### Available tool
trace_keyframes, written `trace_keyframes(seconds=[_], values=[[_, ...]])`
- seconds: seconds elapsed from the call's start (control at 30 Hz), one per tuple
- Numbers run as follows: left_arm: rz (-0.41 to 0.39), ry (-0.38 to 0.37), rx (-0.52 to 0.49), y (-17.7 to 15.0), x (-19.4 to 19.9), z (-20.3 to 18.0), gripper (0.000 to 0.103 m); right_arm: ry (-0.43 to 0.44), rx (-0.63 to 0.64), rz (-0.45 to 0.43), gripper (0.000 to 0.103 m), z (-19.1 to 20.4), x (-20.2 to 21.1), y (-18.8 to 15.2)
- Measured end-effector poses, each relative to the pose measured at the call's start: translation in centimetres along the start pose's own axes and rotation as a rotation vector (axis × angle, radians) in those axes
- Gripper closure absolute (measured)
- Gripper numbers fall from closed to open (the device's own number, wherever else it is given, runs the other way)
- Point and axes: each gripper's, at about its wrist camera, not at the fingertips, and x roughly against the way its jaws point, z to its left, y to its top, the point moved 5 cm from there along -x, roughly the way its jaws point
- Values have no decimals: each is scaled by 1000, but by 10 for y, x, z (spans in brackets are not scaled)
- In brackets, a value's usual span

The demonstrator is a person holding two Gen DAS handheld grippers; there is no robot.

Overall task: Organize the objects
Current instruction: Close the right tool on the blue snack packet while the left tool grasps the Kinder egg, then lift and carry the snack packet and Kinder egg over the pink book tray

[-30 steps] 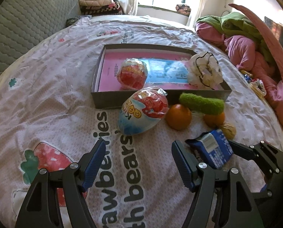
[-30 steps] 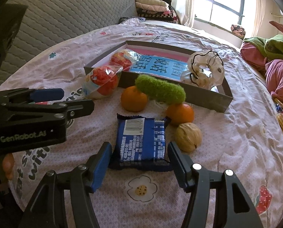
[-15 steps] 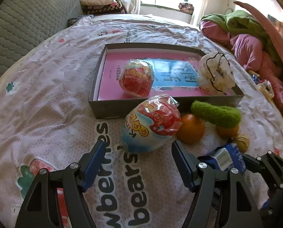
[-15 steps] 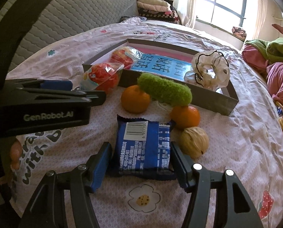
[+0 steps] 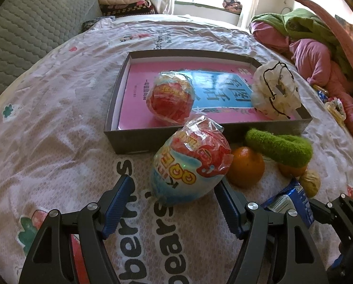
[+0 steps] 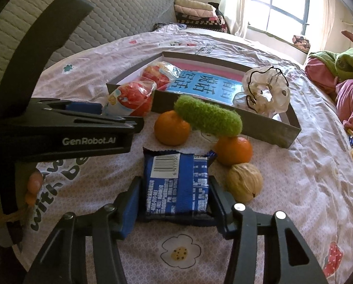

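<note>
Right wrist view: the right gripper (image 6: 174,203) has just been closing its jaws on the blue snack packet (image 6: 176,184), which lay loosely between the pads a second ago. Both blue pads now sit against the packet's sides, so it looks gripped, though it still lies flat on the printed bedsheet (image 6: 295,189) and is not lifted. A walnut (image 6: 244,182) rests just beside it at 3 o'clock, with two oranges (image 6: 172,127) and a green fuzzy roll (image 6: 208,118) at 12 o'clock, hard by the near wall of the shallow grey box (image 6: 271,130).

Left wrist view: the left gripper (image 5: 171,203) has advanced on the wrapped toy egg (image 5: 192,163), which a second ago lay well ahead of the fingertips. Its jaws stand wide open, unchanged, the egg's blunt end now between the tips; the right pad looks close to it or touching, the left pad clearly apart. Nothing is held. A second wrapped egg (image 5: 170,99) and a white frilly hair tie (image 5: 274,92) already lie in the box at 12 and 1 o'clock.

In all likelihood, both hands are a step short of carrying their pieces into the box: the right needs only to lift, the left to close first.
</note>
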Motion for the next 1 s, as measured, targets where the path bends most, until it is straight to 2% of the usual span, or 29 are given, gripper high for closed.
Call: trace_keyframes(seconds=[0.53, 0.6, 0.67, 1.0], values=[[-32, -5, -15, 7, -4, -6, 30, 36, -30, -14, 51, -4, 4, 1], [-37, -7, -20, 8, -3, -7, 34, 38, -26, -15, 51, -4, 5, 1], [-42, -8, -23, 8, -2, -8, 43, 42, -28, -20, 51, -4, 7, 1], [-70, -46, -39, 9, 12, -17, 45, 40, -29, -56, 51, -4, 20, 6]])
